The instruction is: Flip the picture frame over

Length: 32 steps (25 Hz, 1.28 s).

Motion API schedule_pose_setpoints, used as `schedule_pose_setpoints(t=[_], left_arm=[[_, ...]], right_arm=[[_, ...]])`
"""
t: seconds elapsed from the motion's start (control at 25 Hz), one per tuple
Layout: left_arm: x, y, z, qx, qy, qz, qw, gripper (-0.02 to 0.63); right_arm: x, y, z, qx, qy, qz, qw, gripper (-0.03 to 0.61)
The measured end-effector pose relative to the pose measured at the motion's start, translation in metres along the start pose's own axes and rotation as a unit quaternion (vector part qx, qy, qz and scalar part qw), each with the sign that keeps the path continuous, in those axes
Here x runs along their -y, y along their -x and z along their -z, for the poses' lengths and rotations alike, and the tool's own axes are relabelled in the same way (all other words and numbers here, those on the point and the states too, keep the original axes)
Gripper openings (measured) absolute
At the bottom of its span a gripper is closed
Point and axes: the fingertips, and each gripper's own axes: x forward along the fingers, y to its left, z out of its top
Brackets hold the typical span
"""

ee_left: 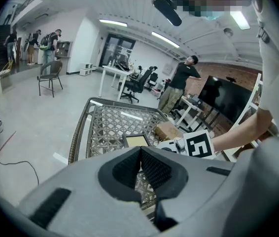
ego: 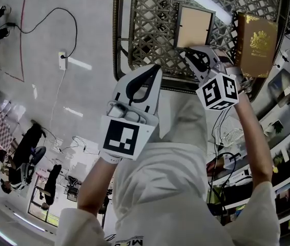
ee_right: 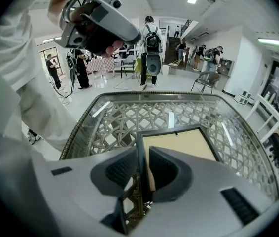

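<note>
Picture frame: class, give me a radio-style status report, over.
Left gripper shut, empty. Right gripper shut on picture frame edge, tan side facing up. Book beside it on glass-topped table, apart.

The tabletop (ee_right: 124, 115) is topped with glossy clear glass over woven wicker lattice; the picture frame (ego: 195, 25) is edged in dark matt moulding, its backing tan, matt and card-like; the book (ego: 257, 45) is bound in shiny brown with gold stamping; the right gripper (ee_right: 142, 169) is moulded in matt grey plastic.
</note>
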Motion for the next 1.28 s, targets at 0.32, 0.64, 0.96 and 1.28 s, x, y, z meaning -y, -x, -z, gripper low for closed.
schedule_pose_setpoints(t=[0.32, 0.64, 0.96, 1.28], left_arm=[[0.003, 0.002, 0.003, -0.004, 0.001, 0.001, 1.0, 0.025], [0.003, 0.004, 0.002, -0.004, -0.002, 0.003, 1.0, 0.025], [0.004, 0.007, 0.001, -0.003, -0.003, 0.004, 1.0, 0.025], [0.005, 0.01, 0.001, -0.003, -0.011, 0.009, 0.9999, 0.025]], right_arm=[[-0.002, -0.007, 0.007, -0.017, 0.018, -0.003, 1.0, 0.061], [-0.003, -0.008, 0.007, -0.014, 0.015, -0.003, 1.0, 0.058], [-0.006, -0.003, 0.001, -0.011, 0.006, -0.01, 1.0, 0.055], [-0.008, 0.005, -0.004, -0.006, -0.026, -0.021, 0.999, 0.055]])
